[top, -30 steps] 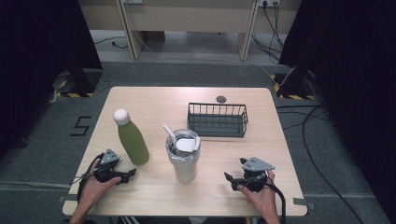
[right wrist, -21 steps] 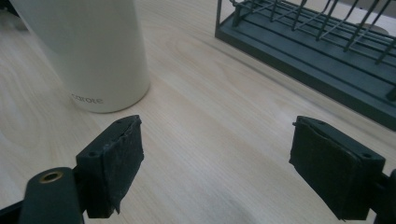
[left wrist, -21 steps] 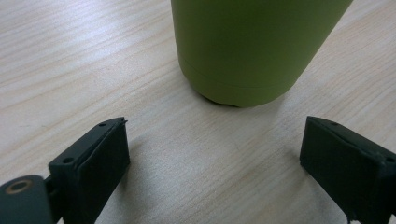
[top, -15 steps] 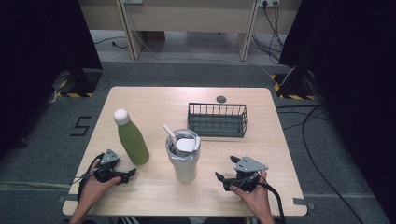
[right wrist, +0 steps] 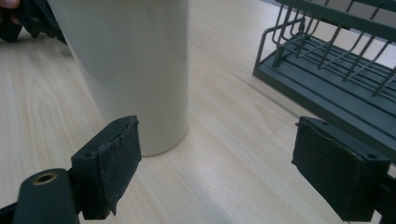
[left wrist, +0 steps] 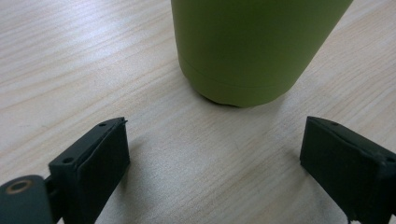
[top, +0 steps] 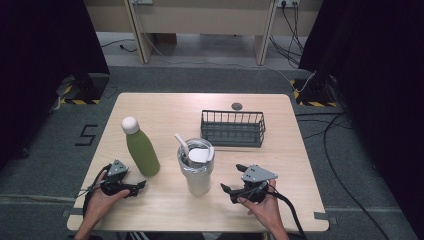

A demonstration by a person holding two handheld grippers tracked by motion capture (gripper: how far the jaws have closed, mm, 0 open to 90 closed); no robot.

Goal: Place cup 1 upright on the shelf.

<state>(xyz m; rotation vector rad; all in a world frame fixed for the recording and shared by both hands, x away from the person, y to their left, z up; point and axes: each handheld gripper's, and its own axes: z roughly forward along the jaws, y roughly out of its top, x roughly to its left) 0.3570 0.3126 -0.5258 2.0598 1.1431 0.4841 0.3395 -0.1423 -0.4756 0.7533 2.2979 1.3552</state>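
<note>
Resting surface: a pale wooden table with fine straight grain, rectangular, matte.
Bottle: a green bottle with a smooth satin skin, a rounded shoulder and a white dome cap, standing upright at the table's left front; in the left gripper view its round base sits flat on the wood, with a faint seam ring just above the bottom.
Tumbler: a pale metal tumbler, cylindrical and slightly glossy, upright at the middle front, with a white lid and a white straw leaning left out of its top.
Basket: a dark wire basket, rectangular, with thin upright bars and a solid flat floor, standing behind and to the right of the tumbler.
Left gripper: held low over the table, jaws spread wide and empty, pointing at the bottle's base, which stands just ahead and apart from both pads.
Right gripper: jaws spread wide, holding nothing; the tumbler wall stands just ahead of one worn black pad, not touching as far as the view tells, with the basket off toward the other.
</note>
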